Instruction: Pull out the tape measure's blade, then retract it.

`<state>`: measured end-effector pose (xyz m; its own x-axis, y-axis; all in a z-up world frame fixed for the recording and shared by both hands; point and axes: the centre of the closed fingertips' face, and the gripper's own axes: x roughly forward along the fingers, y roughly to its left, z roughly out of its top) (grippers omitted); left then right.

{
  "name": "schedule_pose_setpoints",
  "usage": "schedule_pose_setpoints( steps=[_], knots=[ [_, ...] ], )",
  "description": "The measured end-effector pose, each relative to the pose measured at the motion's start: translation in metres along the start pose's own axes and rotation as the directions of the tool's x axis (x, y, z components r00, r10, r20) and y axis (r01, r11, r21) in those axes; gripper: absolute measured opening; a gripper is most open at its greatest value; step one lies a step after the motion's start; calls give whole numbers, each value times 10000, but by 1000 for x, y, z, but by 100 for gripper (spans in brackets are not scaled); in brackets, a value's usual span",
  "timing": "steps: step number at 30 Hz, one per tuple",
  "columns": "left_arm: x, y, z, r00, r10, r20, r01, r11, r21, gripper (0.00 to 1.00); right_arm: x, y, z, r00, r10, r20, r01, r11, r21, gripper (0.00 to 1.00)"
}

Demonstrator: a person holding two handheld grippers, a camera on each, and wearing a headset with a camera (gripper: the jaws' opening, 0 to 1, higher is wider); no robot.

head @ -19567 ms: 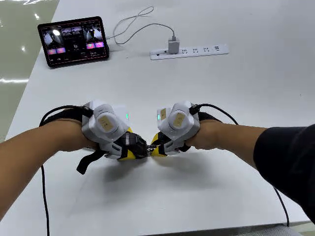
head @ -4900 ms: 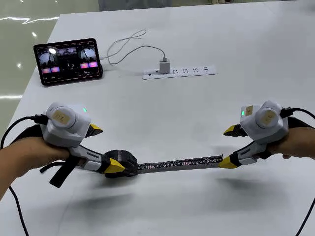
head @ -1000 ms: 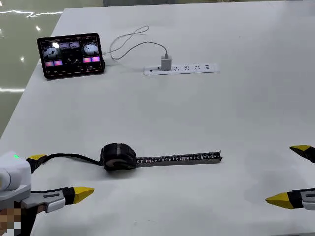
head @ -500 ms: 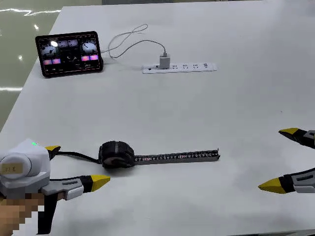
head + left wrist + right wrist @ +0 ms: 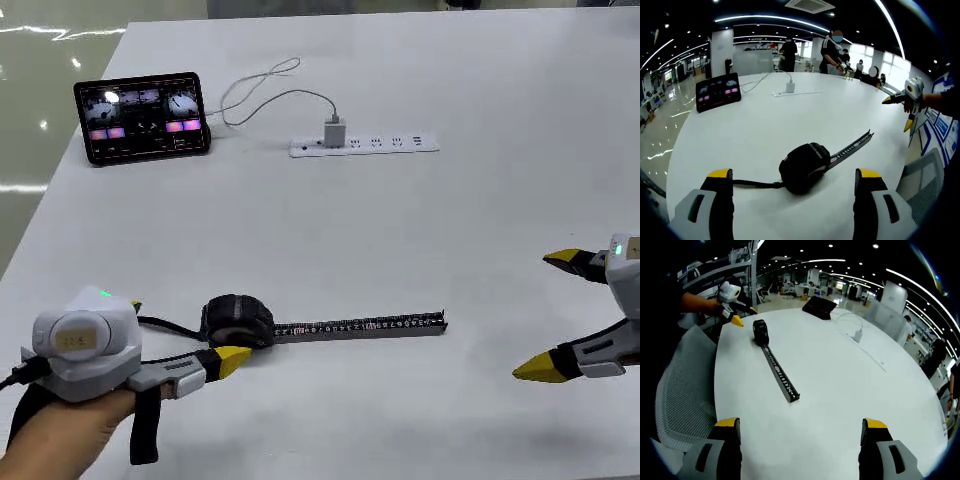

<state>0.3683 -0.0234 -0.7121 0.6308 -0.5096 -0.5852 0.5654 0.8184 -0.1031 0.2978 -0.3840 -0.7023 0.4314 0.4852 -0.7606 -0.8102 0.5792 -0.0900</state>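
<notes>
- Tape measure (image 5: 238, 320) on surface (image 5: 400, 230), blade (image 5: 360, 325) out rightward; retraction seems pending.
- My left hand-held gripper (image 5: 183, 330) gapes beside it, likely to steady it; right hand-held gripper (image 5: 548, 313) open, well apart.

The left gripper (image 5: 185, 331) has come forward to the tape measure (image 5: 238, 320) — one yellow tip now just beside its case — while the right gripper (image 5: 545, 314) has drifted slightly nearer the blade (image 5: 360, 325).

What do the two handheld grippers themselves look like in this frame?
Both the left gripper and right gripper have white moulded bodies, a small green light, and grey jaws with yellow tips. The left one also carries a black cable and a black strap.
</notes>
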Motion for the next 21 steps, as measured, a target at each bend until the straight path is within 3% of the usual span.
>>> schedule_pose_setpoints(
  steps=[15, 17, 21],
  knots=[
    [17, -11, 6, 9957, 885, 284, -881, 9960, -133, 99, 22, -6, 19, 9982, 522, -291, -545, 9947, -870, 99],
    [19, -12, 7, 9948, 974, 300, -969, 9951, -185, 99, 26, -7, 19, 9970, 558, -533, -630, 9875, -1448, 99],
    [24, -11, 9, 9928, 1128, 398, -1119, 9934, -250, 99, 34, -8, 21, 9956, 682, -636, -766, 9871, -1406, 99]
  ],
)
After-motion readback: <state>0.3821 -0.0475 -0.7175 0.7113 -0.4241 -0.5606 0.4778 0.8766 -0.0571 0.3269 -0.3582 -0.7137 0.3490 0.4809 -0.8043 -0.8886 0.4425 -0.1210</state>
